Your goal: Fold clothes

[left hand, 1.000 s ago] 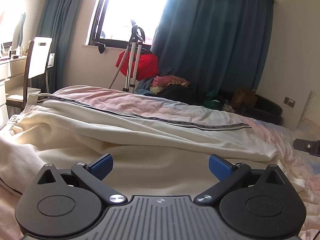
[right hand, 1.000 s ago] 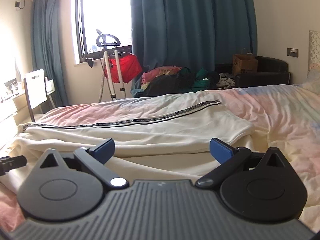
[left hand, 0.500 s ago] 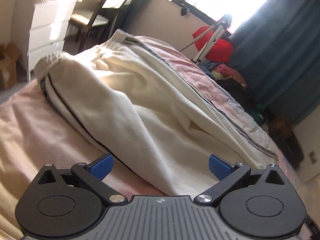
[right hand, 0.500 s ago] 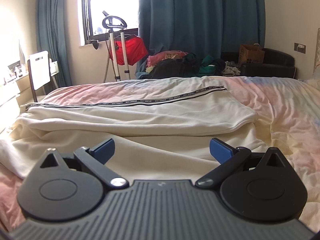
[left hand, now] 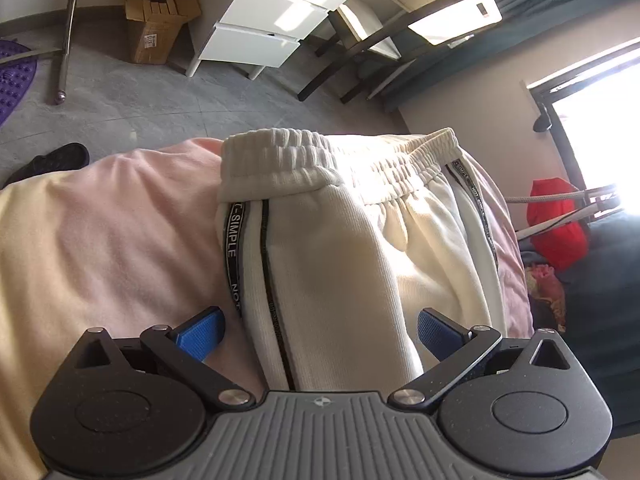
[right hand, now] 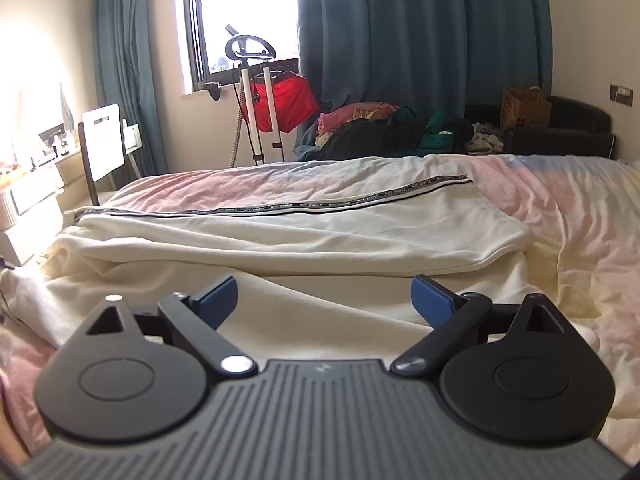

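Currently, per view:
left gripper [left hand: 320, 330]: blue ribbed pads spread wide, holding nothing; camera tilted, looking along the trousers toward the waistband
right gripper [right hand: 324, 296]: blue pads wide apart too, nothing between them; low over the cloth
sweatpants [left hand: 344, 248]: cream ribbed knit, lying lengthwise on the bed; one leg folded over the other, long flat rectangle in the right view [right hand: 304, 232]
waistband [left hand: 288, 160]: gathered elastic, puckered, at the bed's edge nearest the drawers
side tape [left hand: 231, 240]: black woven strip with white lettering, thin black piping beside it; runs the leg's length, passes between the left pads
hem end [right hand: 508, 244]: square-cut, lies right of the right gripper's centreline
bed cover [right hand: 560, 208]: soft, wrinkled, pastel pink-to-yellow wash
drawer unit [left hand: 280, 12]: white, flat fronts, on short legs
carton [left hand: 160, 12]: brown corrugated cardboard, on grey floor
curtains [right hand: 420, 48]: heavy teal drape, deep vertical folds
clothes heap [right hand: 392, 128]: mixed dark, pink, green fabrics behind the bed
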`<state>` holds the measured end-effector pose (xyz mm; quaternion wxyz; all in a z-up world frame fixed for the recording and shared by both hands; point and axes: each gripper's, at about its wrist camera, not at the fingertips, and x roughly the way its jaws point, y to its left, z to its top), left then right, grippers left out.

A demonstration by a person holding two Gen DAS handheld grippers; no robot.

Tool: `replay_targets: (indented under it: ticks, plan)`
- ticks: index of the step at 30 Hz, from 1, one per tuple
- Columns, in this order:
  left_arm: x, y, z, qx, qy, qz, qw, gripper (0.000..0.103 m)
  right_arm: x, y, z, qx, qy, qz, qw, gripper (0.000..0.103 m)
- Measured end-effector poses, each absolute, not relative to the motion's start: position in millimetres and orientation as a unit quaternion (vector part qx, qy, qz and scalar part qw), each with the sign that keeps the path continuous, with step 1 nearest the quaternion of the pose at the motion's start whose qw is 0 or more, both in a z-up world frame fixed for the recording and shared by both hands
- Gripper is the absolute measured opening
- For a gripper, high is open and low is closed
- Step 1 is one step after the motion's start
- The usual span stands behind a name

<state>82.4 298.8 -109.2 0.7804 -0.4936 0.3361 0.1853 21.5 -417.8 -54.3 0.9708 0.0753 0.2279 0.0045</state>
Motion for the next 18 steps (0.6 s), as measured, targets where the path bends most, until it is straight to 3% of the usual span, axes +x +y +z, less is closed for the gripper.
replay_targets:
  ticks: [9, 13, 16, 18]
  plan:
    - [47.4, 308.2, -118.9, -0.602, 0.197, 0.07, 0.77, 0.103, 26.9, -524.9, -72.7, 0.241, 0.229, -0.094, 0.938, 0.087]
    - [46.0, 312.5, -129.5, -0.615, 0.217, 0.077, 0.754, 0.102, 23.6, -564.5, -98.4, 0.302, 0.245, -0.15, 0.909, 0.088]
    - [67.8, 309.1, -136.3, -0.563, 0.275, 0.088, 0.775, 0.089, 15.3, -592.0, -117.5, 0.38, 0.238, -0.19, 0.873, 0.088]
    - [80.9, 306.7, -138.4, -0.529, 0.298, 0.097, 0.788, 0.085, 6.6, -608.8, -130.1, 0.441, 0.219, -0.211, 0.844, 0.089]
